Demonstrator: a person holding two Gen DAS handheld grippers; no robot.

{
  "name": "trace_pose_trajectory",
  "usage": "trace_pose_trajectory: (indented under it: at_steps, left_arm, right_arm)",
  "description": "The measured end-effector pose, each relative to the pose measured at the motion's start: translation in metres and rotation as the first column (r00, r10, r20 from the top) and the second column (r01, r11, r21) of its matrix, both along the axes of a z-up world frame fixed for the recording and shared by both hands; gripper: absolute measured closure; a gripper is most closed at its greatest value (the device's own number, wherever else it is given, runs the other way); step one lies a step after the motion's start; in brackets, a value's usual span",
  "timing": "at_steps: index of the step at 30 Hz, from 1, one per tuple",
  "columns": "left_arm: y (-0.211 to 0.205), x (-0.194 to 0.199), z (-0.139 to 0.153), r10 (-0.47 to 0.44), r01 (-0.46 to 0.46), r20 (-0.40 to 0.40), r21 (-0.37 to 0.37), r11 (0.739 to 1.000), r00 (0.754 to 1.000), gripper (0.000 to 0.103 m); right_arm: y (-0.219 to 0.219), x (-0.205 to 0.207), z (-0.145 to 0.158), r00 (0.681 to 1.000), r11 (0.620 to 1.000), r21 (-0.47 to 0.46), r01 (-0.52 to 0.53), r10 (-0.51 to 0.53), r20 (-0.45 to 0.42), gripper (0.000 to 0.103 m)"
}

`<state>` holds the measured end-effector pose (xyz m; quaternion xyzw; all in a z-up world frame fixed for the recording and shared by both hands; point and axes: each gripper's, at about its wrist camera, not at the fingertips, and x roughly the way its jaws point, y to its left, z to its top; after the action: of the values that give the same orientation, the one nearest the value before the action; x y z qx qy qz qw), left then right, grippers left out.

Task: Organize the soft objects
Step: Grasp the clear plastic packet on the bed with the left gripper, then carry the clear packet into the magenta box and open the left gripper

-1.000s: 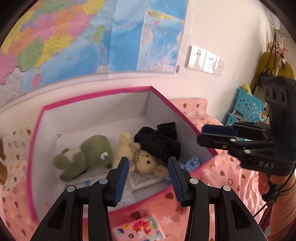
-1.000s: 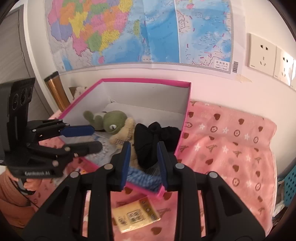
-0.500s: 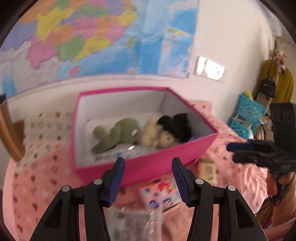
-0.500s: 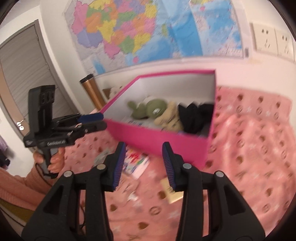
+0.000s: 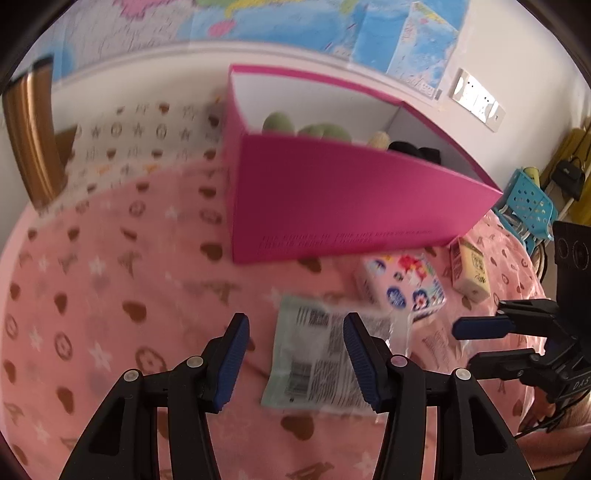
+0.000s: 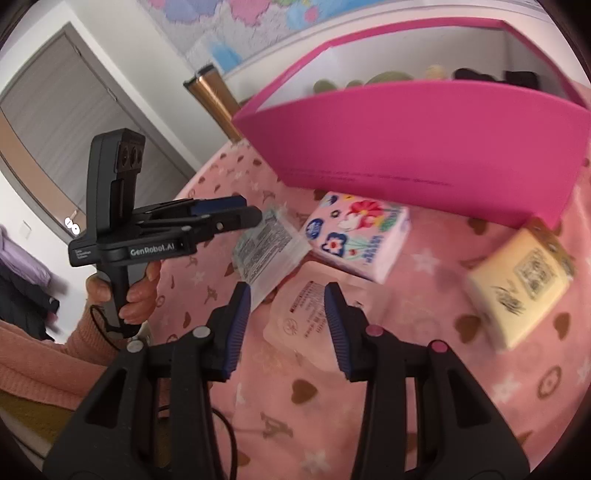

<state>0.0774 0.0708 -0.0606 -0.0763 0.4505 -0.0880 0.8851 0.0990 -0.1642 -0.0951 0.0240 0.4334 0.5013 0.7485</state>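
Observation:
A pink box (image 5: 354, 199) (image 6: 424, 136) stands on the pink blanket, holding a green plush (image 5: 325, 131), a beige plush (image 5: 378, 139) and black cloth (image 5: 417, 152). In front lie a pale green wipes packet (image 5: 317, 354) (image 6: 266, 251), a floral tissue pack (image 5: 402, 288) (image 6: 358, 236), a yellow tissue pack (image 5: 469, 273) (image 6: 521, 291) and a pink clear packet (image 6: 306, 317). My left gripper (image 5: 295, 354) is open, low over the green packet. My right gripper (image 6: 288, 321) is open, above the pink packet.
A gold cylinder (image 5: 29, 136) (image 6: 214, 99) stands at the left by the wall. A map hangs on the wall (image 5: 332, 29). Blue baskets (image 5: 528, 203) sit at the right beyond the bed. A grey door (image 6: 74, 110) is at the left.
Both grippers have pulled back from the box and dropped toward the blanket. The packets in front of the box now lie under the open jaws.

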Motion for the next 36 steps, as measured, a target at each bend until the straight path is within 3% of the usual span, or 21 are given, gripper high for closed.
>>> trace_pose_trajectory:
  at_steps: [16, 18, 20, 24, 30, 36]
  left_arm:
    - [0.006, -0.008, -0.014, -0.109, 0.103, -0.051, -0.114, 0.988, 0.993, 0.046]
    - [0.004, -0.009, -0.013, -0.119, 0.114, -0.047, -0.109, 0.988, 0.992, 0.046]
    - [0.004, -0.009, -0.013, -0.123, 0.117, -0.045, -0.113, 0.987, 0.991, 0.045]
    - [0.004, -0.009, -0.013, -0.139, 0.130, -0.043, -0.160, 0.978, 0.989, 0.045]
    - [-0.002, -0.008, -0.009, -0.157, 0.151, -0.021, -0.179, 0.972, 0.987, 0.046]
    - [-0.012, -0.001, -0.001, -0.157, 0.155, 0.004, -0.163, 0.974, 0.988, 0.060]
  right_arm:
    - [0.057, 0.003, -0.017, 1.000, 0.999, -0.052, -0.008, 0.009, 0.017, 0.060]
    - [0.057, 0.001, -0.016, 0.999, 0.998, -0.058, 0.009, -0.006, 0.045, 0.067]
    - [0.053, 0.001, -0.015, 0.998, 0.997, -0.068, 0.022, -0.018, 0.062, 0.083]
    - [0.045, 0.002, -0.012, 0.996, 0.998, -0.056, 0.037, -0.032, 0.088, 0.091]
    - [0.038, -0.006, 0.000, 0.983, 0.997, -0.067, 0.049, -0.037, 0.180, 0.094]
    - [0.025, 0.000, 0.008, 0.979, 0.995, -0.056, 0.084, -0.072, 0.193, 0.094]
